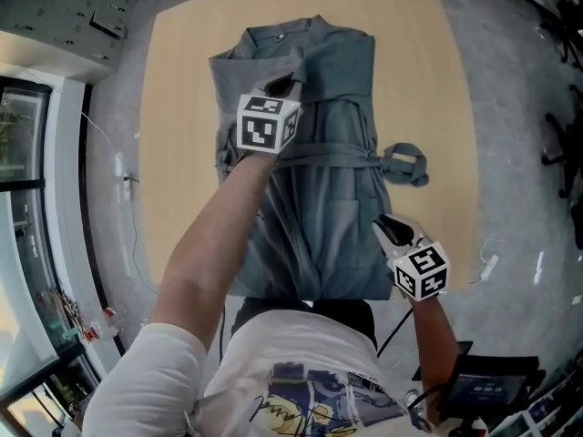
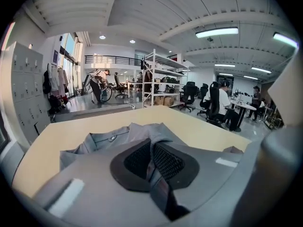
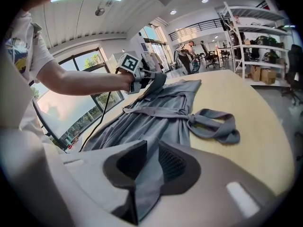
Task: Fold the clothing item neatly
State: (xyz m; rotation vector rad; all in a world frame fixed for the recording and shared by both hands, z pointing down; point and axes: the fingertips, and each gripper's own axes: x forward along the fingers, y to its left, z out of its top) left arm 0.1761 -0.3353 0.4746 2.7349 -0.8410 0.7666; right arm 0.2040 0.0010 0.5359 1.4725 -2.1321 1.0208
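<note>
A grey-blue collared dress (image 1: 337, 107) with a tied waist belt (image 1: 405, 164) lies lengthwise on the wooden table (image 1: 182, 80), collar at the far end. My left gripper (image 1: 284, 85) is over the upper left part, shut on a fold of the fabric. In the left gripper view the cloth (image 2: 152, 167) is pinched between the pads, with the collar (image 2: 109, 138) beyond. My right gripper (image 1: 387, 228) is at the near right hem, shut on the edge. The hem fabric (image 3: 150, 174) runs between its pads. The left gripper (image 3: 152, 82) shows far off in the right gripper view.
The belt's bow (image 3: 213, 124) lies on bare table to the right of the dress. A black office chair (image 1: 560, 153) stands right of the table, and a device with a screen (image 1: 487, 390) sits on the floor near right. Shelving (image 2: 158, 79) and seated people (image 2: 220, 103) are beyond the table.
</note>
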